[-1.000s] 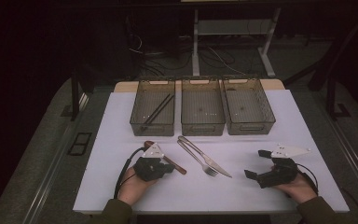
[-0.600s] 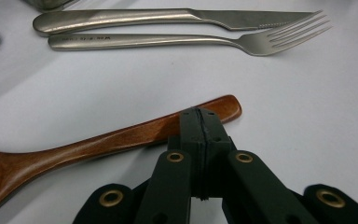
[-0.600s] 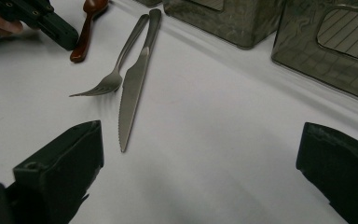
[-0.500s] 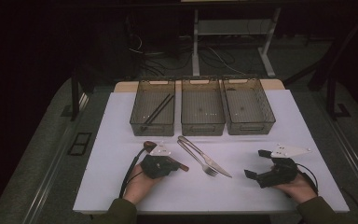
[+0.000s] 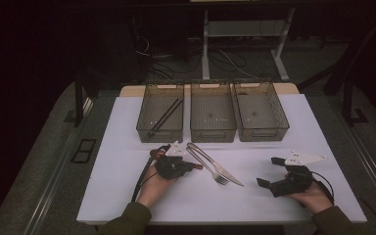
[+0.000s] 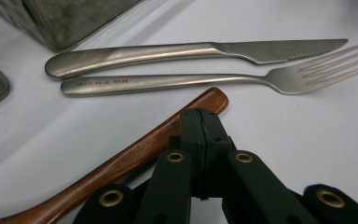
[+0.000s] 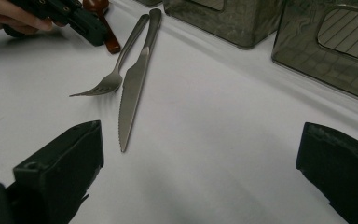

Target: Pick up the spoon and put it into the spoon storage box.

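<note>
On bench: left tongs (image 6: 200, 126) fully closed beside wooden spoon (image 6: 121, 158), gripping nothing; open before grasping. Right tongs (image 7: 200, 172) wide open, empty.

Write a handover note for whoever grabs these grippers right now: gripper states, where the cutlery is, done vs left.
Left gripper: jaws shut, over the wooden spoon on the white table; whether it is pinching the handle can't be told.
Right gripper: open, empty, resting at the table's right side.
Knife and fork lie side by side mid-table, untouched.
Three bins at the back: left bin holds black chopsticks; middle bin and right bin look empty.
Done: chopsticks binned.
Left, probably: spoon, fork and knife into bins.
</note>
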`<state>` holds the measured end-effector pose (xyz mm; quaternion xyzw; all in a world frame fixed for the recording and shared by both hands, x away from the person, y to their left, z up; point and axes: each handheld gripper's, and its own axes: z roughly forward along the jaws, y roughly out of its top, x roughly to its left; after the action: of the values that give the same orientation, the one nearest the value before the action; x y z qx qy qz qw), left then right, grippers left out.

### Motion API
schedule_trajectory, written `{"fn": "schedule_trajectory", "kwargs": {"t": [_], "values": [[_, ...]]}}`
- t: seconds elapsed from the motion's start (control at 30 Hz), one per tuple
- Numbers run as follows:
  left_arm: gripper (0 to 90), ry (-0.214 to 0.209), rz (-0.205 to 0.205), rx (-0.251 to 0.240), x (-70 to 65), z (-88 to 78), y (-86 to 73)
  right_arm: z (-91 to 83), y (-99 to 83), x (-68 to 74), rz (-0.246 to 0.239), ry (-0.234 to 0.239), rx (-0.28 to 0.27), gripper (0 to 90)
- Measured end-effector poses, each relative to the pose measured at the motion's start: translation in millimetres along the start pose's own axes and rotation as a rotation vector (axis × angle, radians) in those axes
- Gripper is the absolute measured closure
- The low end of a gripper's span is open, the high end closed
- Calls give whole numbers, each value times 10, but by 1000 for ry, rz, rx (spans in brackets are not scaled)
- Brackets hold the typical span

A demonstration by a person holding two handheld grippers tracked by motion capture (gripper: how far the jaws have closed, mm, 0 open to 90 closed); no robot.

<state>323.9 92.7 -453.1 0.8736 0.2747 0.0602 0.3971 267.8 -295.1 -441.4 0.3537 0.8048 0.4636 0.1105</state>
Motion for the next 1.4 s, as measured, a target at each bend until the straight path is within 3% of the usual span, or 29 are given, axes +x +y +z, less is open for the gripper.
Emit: {"fn": "schedule_trajectory", "kwargs": {"t": [0.13,0.27,0.53,0.8,1.03,1.4], "values": [[884,-2,-5,-4,6,-13,4,-2,0,-1,1,2,0,2],[849,-3,-25,-30,42,-137,28,-5,1,-1,0,3,-3,2],[643,47,-56,-60,222,-414,-1,-6,1,0,-1,5,-4,2],[460,122,-105,-79,519,-669,-133,2,1,-1,0,5,0,2],[370,161,-157,-51,728,-672,-246,4,0,-2,0,4,1,2],[353,187,-147,10,785,-622,-292,7,0,-5,-2,4,0,2]]}}
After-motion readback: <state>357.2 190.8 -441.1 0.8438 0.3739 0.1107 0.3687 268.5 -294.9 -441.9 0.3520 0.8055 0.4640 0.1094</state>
